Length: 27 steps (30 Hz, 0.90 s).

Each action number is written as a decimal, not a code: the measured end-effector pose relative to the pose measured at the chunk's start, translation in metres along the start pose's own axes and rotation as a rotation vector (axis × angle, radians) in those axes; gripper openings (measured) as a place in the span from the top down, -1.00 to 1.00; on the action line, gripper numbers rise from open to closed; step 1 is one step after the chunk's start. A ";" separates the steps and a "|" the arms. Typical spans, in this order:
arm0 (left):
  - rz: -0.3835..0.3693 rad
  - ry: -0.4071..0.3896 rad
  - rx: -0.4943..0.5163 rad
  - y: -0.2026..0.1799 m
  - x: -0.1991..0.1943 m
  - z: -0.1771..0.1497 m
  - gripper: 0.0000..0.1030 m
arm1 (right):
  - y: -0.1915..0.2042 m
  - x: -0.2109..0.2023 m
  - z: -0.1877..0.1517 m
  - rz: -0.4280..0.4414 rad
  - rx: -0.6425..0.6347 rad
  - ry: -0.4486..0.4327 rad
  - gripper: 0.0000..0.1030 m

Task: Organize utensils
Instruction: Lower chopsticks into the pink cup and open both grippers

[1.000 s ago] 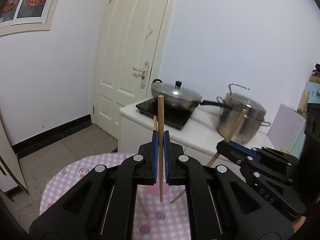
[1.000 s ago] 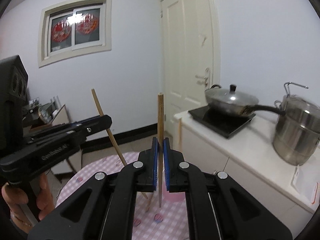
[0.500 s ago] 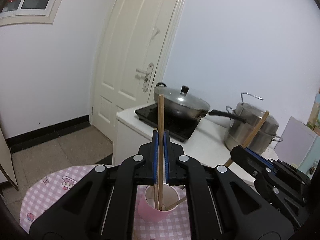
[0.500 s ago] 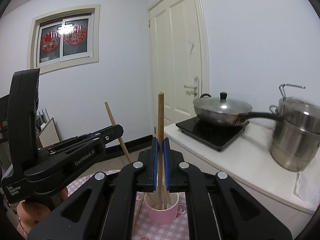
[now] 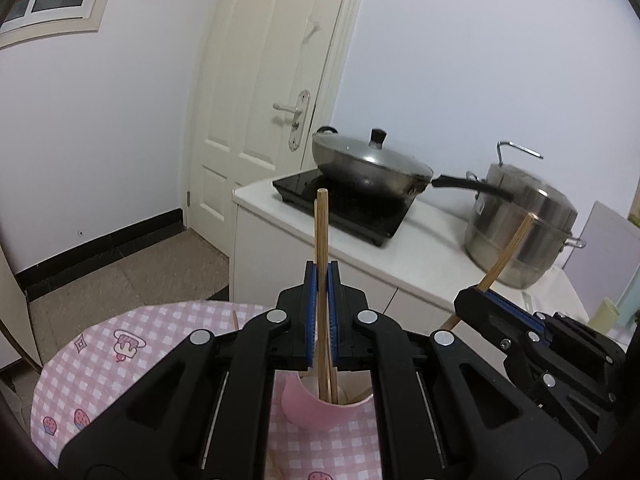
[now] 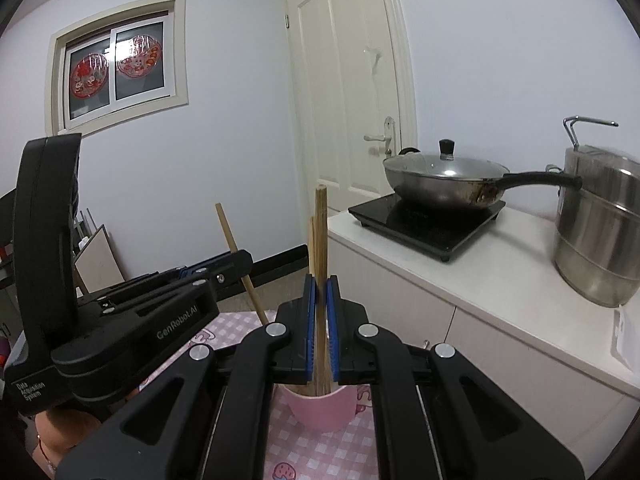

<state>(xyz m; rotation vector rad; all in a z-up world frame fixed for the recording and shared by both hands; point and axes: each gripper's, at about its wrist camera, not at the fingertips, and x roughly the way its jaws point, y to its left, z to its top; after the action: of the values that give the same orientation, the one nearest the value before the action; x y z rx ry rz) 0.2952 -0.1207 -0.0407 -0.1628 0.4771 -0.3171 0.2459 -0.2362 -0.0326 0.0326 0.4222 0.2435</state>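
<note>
We have a chopstick pinched upright in the left gripper and another in the right gripper, both tips inside the pink cup near the table's far edge. We should let go gently, one at a time.

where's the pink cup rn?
Pink cup stands on the checked tablecloth, bottom centre in both wrist views, directly below each gripper's fingers, with chopsticks standing inside.

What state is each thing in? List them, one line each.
left gripper: shut on a chopstick, upright, lower end in the cup
right gripper: shut on another chopstick
pink cup: upright
wok: lidded, on the cooktop
door: closed
</note>
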 end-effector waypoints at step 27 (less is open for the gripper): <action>-0.009 0.150 0.043 -0.001 0.003 -0.025 0.63 | -0.004 0.000 -0.020 -0.013 0.039 0.069 0.85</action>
<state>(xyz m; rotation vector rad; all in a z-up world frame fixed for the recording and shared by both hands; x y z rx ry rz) 0.2850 -0.1249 -0.0638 -0.1000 0.6178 -0.3491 0.2390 -0.2405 -0.0515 0.0596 0.4958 0.2244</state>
